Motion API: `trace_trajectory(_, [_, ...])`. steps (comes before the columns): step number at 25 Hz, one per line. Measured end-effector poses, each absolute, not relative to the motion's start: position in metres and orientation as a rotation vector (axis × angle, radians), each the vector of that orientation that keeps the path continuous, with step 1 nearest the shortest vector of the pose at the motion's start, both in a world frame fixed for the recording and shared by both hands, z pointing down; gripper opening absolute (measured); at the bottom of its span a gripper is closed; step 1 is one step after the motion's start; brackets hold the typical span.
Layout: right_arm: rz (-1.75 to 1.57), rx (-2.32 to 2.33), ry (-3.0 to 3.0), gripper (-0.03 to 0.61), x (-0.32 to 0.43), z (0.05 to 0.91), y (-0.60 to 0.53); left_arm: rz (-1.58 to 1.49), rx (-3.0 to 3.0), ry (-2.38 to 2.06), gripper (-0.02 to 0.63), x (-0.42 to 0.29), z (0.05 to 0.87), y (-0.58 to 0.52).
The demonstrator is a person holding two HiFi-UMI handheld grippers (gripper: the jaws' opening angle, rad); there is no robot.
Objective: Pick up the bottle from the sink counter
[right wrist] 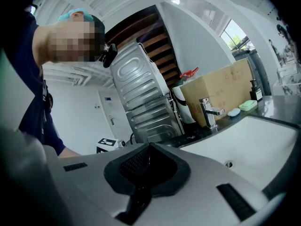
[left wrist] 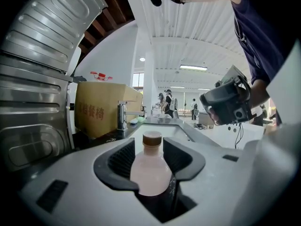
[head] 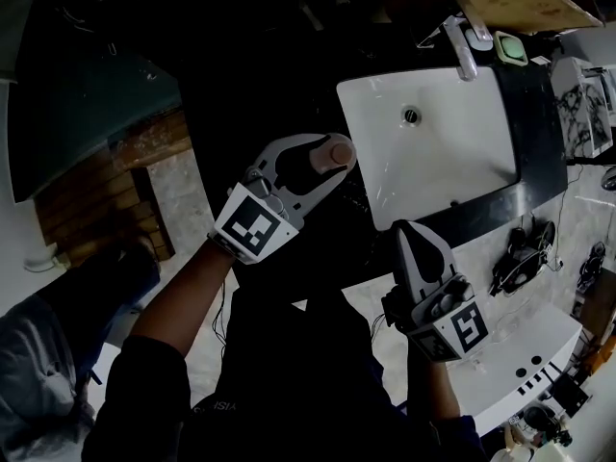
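Observation:
A small pale bottle with a brown cap (left wrist: 150, 173) lies lengthwise between the jaws of my left gripper (left wrist: 151, 147), and its body fills the gap between the black pads. In the head view the left gripper (head: 332, 157) hangs just left of the white sink (head: 433, 162), shut on the bottle, whose cap (head: 342, 150) pokes out past the tips. My right gripper (head: 409, 231) is lower, near the sink's front edge, shut and empty. In its own view the jaws (right wrist: 149, 147) meet with nothing between them.
A black counter (head: 544, 133) frames the sink, with a chrome faucet (head: 462, 54) and a green soap dish (head: 510, 46) at the back. A cardboard box (left wrist: 101, 105) stands behind the faucet. A ribbed metal appliance (left wrist: 37, 79) rises to the left. Cables and tools (head: 525, 248) lie to the right.

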State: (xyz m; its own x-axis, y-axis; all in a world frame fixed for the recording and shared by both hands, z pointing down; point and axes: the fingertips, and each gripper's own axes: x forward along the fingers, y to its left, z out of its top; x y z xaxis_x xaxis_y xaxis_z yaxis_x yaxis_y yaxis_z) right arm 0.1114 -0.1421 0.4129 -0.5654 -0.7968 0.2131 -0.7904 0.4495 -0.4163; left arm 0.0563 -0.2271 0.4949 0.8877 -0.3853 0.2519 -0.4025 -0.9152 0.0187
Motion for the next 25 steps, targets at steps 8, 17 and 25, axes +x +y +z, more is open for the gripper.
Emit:
trace_trajectory(8, [-0.765,-1.480,2.652,0.023,0.119,0.417,-0.144,0.378,2.990,-0.607,0.178,0.063,0.499,-0.230])
trace_trajectory(17, [-0.775,-1.499,2.645,0.023,0.126,0.423,-0.143,0.363,2.985,-0.624,0.176,0.065,0.502,-0.231])
trace_trajectory(25, [-0.778,-1.503,2.643,0.023,0.128,0.423,-0.141,0.365,2.987,-0.635,0.172,0.069,0.503,-0.232])
